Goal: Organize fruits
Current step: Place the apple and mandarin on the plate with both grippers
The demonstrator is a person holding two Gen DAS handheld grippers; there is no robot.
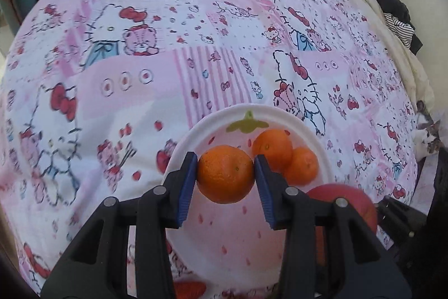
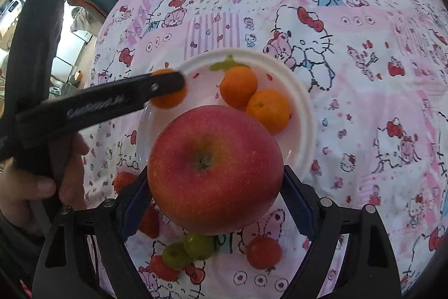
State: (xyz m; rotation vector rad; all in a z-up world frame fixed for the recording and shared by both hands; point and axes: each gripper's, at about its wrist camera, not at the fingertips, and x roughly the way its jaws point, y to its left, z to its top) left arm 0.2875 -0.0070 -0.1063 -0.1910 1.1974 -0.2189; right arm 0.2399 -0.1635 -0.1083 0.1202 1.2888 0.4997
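My left gripper [image 1: 226, 174] is shut on a mandarin [image 1: 225, 173] and holds it over the white strawberry-print plate [image 1: 252, 231]. Two more mandarins [image 1: 273, 149] lie touching each other on the plate's far right. My right gripper [image 2: 215, 187] is shut on a big red apple [image 2: 215, 169], held above the plate's near edge [image 2: 303, 128]. In the right wrist view the left gripper [image 2: 170, 83] comes in from the left with its mandarin [image 2: 168, 98] over the plate's left rim. The apple also shows at the lower right of the left wrist view [image 1: 350, 201].
A Hello Kitty cloth [image 1: 140, 102] covers the surface. Near me on the cloth lie two green grapes [image 2: 190, 250], cherry tomatoes [image 2: 263, 252] and strawberries [image 2: 124, 181]. A cat [image 1: 428, 140] sits at the right edge. Dark clothing [image 1: 397, 16] lies at the far right.
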